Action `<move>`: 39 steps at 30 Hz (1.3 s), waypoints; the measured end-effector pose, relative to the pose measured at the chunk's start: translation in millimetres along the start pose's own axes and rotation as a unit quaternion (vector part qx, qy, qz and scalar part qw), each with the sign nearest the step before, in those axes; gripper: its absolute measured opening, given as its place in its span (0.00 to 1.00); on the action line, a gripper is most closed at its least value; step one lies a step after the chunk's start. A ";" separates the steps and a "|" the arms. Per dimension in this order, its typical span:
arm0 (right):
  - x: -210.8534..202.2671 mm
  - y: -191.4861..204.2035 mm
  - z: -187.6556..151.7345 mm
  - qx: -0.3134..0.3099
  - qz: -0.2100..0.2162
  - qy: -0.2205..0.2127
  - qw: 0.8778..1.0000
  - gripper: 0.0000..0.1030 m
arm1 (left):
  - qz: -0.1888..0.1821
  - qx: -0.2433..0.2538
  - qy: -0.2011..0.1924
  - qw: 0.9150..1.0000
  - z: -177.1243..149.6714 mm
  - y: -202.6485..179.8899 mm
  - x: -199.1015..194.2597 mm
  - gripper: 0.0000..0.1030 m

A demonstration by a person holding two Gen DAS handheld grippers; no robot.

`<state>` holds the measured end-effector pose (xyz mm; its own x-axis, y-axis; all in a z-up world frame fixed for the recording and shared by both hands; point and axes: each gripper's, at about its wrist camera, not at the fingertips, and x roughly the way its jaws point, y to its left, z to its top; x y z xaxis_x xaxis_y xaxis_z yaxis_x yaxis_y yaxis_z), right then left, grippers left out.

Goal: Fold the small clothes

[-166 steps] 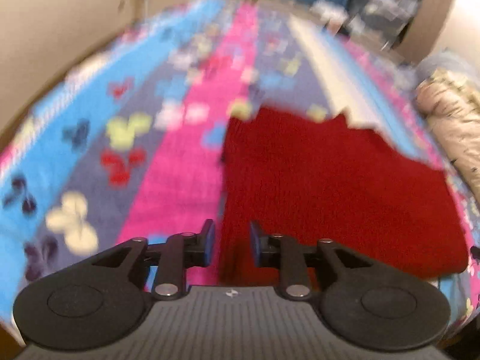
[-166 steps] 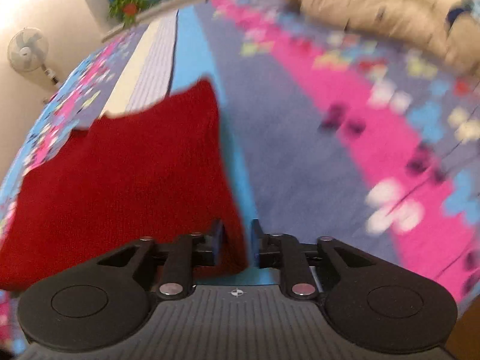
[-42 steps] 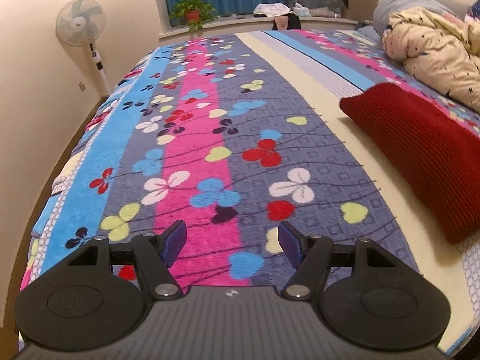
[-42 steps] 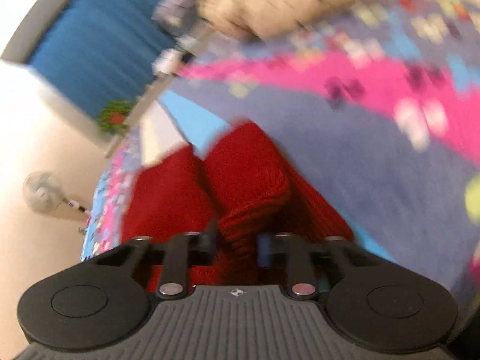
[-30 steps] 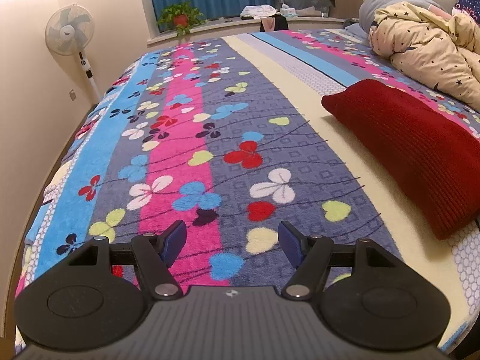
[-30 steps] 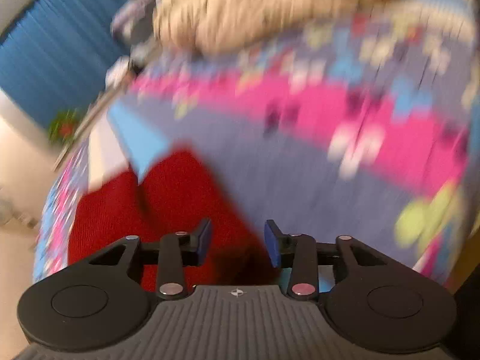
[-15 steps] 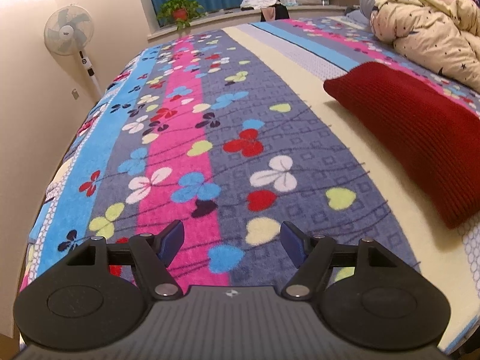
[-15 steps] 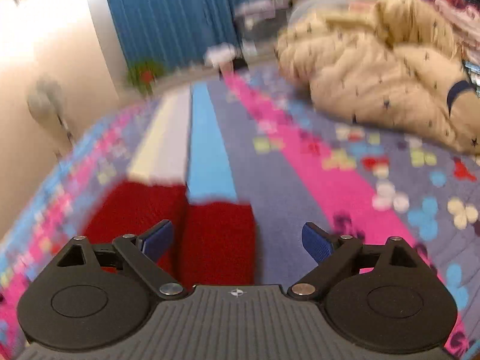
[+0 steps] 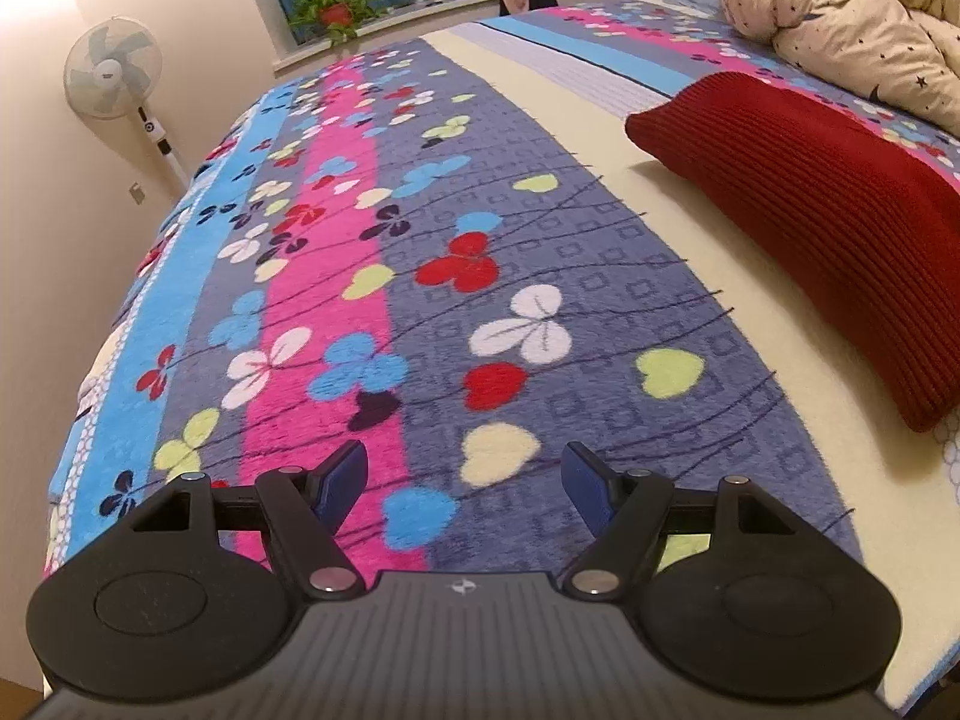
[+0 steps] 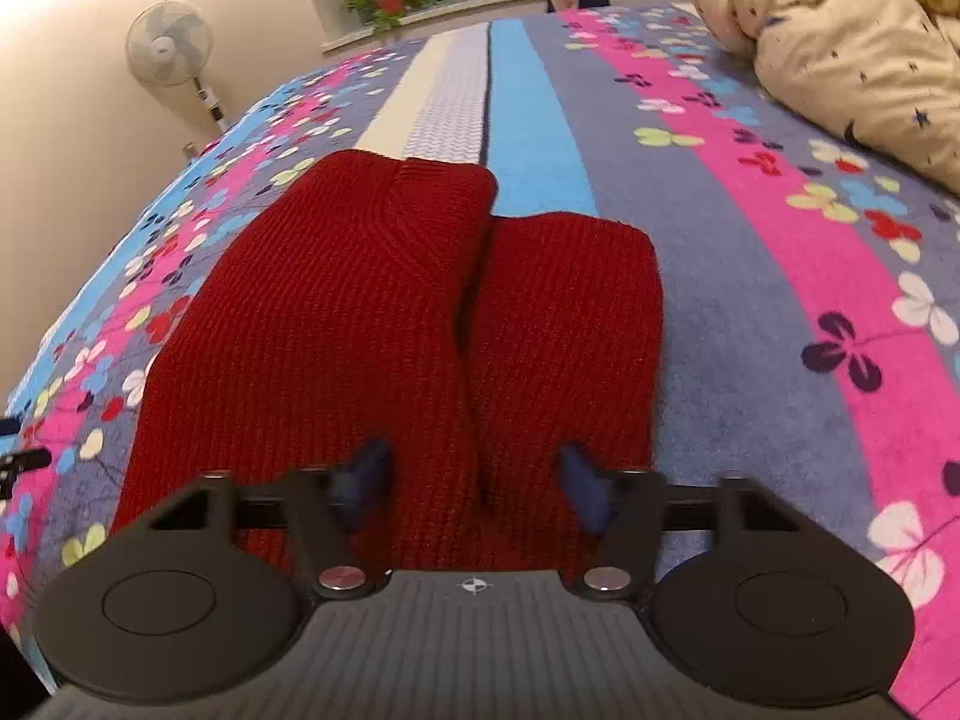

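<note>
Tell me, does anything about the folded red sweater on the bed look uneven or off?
Slightly. The red sweater lies folded on the bed blanket, but its two halves don't match: the left flap reaches farther up than the right, leaving a stepped far edge and an open seam between them. Nothing looks spilled or damaged.

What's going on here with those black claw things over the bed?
A person is folding small clothes with a handheld claw in each hand. A red knitted garment lies folded on the flowery bedspread, its two folded parts side by side. The right claw hangs just over its near edge; the jaws are closing, with the knit below them but not gripped. The left claw is open and empty over bare bedspread, off to the side of the garment.
</note>
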<state>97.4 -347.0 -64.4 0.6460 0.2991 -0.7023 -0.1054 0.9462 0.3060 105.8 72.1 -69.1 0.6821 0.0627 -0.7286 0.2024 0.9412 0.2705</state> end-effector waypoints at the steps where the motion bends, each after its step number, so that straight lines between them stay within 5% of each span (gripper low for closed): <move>1: 2.5 -5.1 3.0 0.000 0.004 -0.007 1.000 0.24 | -0.001 0.002 0.000 1.000 0.6 -1.5 0.7 0.74; 4: -12.5 -16.4 6.0 0.027 0.019 -0.032 0.999 0.18 | -0.002 0.005 -0.001 1.000 1.2 -4.4 1.8 0.74; 6: -1.7 -24.1 1.9 0.049 0.006 0.000 0.999 0.17 | -0.001 0.001 -0.009 1.000 2.2 -5.0 0.2 0.74; 9: 7.0 -12.6 -1.8 -0.005 -0.019 0.017 1.000 0.22 | -0.019 -0.035 -0.023 0.999 7.1 -1.5 -3.7 0.74; 14: -11.4 -50.0 13.2 0.132 -0.038 -0.053 0.989 0.79 | -0.071 -0.084 -0.032 0.993 23.4 -11.9 -9.8 0.82; 18: 4.9 -75.1 12.3 0.201 -0.058 -0.027 0.977 0.81 | -0.141 -0.112 -0.047 0.983 47.7 -36.5 -12.1 0.86; 23: 32.0 -76.8 5.9 0.218 -0.038 0.027 0.975 0.84 | -0.233 -0.198 -0.036 0.951 85.5 -63.8 9.9 0.89; 24: 33.8 -76.6 5.9 0.216 -0.035 0.031 0.975 0.84 | -0.243 -0.217 -0.028 0.945 92.0 -69.6 20.4 0.98; 28: 39.1 -81.1 3.5 0.228 -0.019 0.037 0.973 0.84 | -0.262 -0.263 0.027 0.928 103.1 -88.3 67.9 1.00; 33: 48.6 -77.4 5.7 0.219 -0.001 0.041 0.975 0.77 | -0.352 -0.337 0.078 0.870 98.2 -99.2 119.3 1.00; 35: 50.4 -75.3 8.3 0.219 0.011 0.041 0.975 0.70 | -0.371 -0.357 0.091 0.852 95.0 -103.4 132.8 0.99; 39: 51.5 -71.8 12.2 0.222 0.020 0.036 0.974 0.53 | -0.362 -0.365 0.089 0.853 102.7 -111.4 138.1 0.87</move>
<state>147.5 -401.0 -114.8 0.5920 0.3579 -0.7221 0.2176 0.7917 0.5708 249.6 -58.2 -135.2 0.4332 -0.6344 -0.6402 -0.0110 0.7065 -0.7076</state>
